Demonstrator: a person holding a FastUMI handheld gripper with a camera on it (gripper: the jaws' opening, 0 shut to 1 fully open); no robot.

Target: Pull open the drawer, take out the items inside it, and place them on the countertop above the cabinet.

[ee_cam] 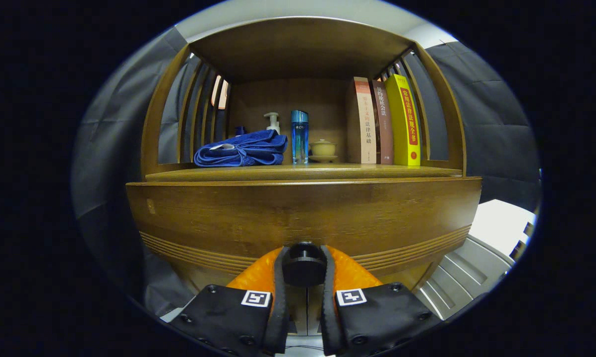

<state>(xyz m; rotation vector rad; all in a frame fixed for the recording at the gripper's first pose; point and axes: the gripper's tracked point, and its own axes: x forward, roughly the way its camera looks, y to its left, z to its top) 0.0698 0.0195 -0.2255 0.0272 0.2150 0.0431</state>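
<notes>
A brown wooden drawer front (pixel 303 213) with grooved lines along its lower edge fills the space just ahead of me. Its round dark knob (pixel 304 264) sits between my two fingers, and my gripper (pixel 304 267) is shut on it, both fingers pressing its sides. The drawer's inside is hidden behind the front panel. Above it lies the wooden countertop (pixel 377 171) of the cabinet.
On the countertop, under a shelf with slatted sides, rest a folded blue towel (pixel 242 148), a white pump bottle (pixel 272 121), a blue bottle (pixel 299 136), a small lidded cup on a saucer (pixel 323 149) and three upright books (pixel 387 121). A pale stepped surface (pixel 476 263) lies lower right.
</notes>
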